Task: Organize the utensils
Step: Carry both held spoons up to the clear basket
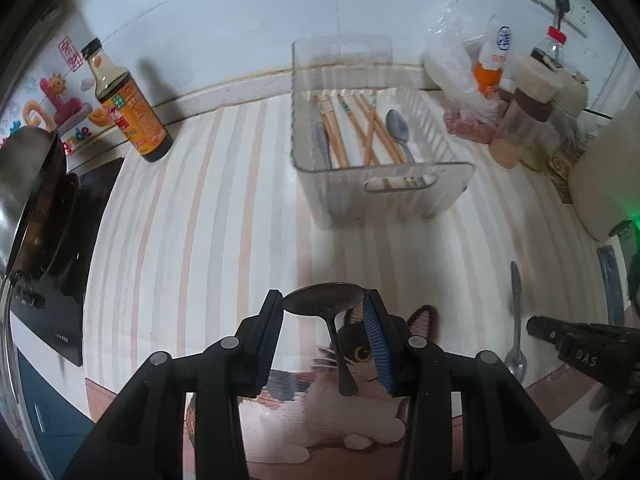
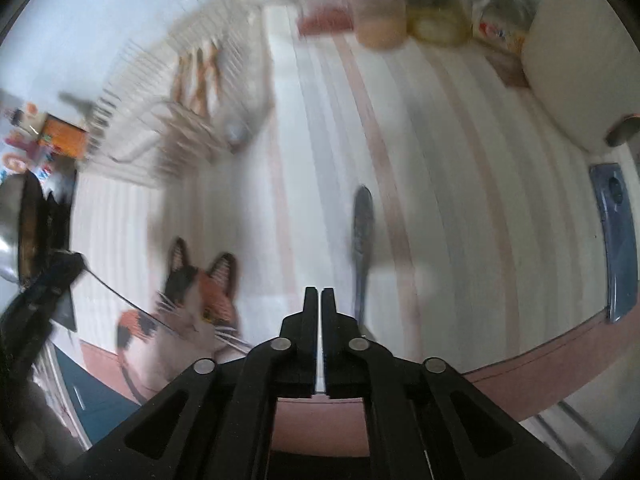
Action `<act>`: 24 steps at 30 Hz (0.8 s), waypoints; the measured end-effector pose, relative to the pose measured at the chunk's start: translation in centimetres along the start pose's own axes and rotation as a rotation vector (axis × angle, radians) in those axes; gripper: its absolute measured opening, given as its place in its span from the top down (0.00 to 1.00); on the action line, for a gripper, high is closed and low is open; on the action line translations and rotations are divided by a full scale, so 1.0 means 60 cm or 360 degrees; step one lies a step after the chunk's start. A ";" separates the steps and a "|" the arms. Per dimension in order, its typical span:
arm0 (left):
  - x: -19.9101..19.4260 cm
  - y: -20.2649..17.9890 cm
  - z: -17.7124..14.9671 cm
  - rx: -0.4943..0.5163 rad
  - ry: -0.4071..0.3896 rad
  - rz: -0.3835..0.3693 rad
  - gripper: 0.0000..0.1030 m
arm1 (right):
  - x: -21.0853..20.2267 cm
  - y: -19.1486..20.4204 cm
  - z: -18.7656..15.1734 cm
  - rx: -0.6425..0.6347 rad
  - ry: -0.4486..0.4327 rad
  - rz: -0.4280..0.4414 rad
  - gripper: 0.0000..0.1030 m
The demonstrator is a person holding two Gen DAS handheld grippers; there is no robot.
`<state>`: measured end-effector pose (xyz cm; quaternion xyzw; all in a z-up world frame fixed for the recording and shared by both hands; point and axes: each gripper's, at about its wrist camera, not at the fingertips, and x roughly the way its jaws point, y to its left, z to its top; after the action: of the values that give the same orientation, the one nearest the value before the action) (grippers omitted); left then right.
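Our left gripper (image 1: 323, 312) clamps a metal spoon (image 1: 324, 299) by its bowl; our right gripper (image 2: 319, 300), jaws apparently closed and empty, sits beside a blurred spoon (image 2: 362, 236).

I am working in a home kitchen — my counter wears a striped mat printed with a calico cat (image 1: 352, 412). A dark glass soy-sauce bottle (image 1: 130, 110) stands by the white tiled wall (image 1: 240, 12), a steel wok (image 1: 28, 184) sits on the black stove (image 1: 60, 280), and lidded spice jars (image 1: 520, 120) crowd the corner.
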<state>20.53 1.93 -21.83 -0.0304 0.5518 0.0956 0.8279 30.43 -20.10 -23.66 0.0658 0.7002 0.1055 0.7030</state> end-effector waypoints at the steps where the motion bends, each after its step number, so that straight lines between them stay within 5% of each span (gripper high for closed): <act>1: 0.006 0.002 -0.001 -0.0007 0.0014 0.0002 0.63 | 0.010 -0.003 0.002 0.0007 0.0024 -0.0015 0.74; 4: 0.017 0.005 -0.006 -0.0016 0.0041 0.0006 0.63 | 0.051 0.001 0.000 -0.0008 0.0102 -0.0075 0.70; 6: 0.024 0.005 -0.009 -0.0024 0.0053 0.0007 0.63 | 0.062 0.014 -0.008 -0.0060 0.0050 -0.0151 0.80; 7: 0.023 0.005 -0.009 -0.0025 0.0050 0.0010 0.63 | 0.069 0.017 -0.011 -0.0063 0.0064 -0.0172 0.94; 11: 0.012 0.008 -0.008 -0.0026 0.0016 0.0004 0.63 | 0.094 0.024 -0.028 -0.0083 0.0024 -0.0199 0.96; 24: -0.103 0.032 0.020 -0.0011 -0.0230 -0.0017 0.63 | 0.025 0.056 -0.053 -0.0078 -0.0315 0.0071 0.98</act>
<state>18.92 3.20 -15.57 -0.0293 0.4902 0.0950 0.8659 27.05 -16.65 -24.32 0.0744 0.6228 0.1312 0.7677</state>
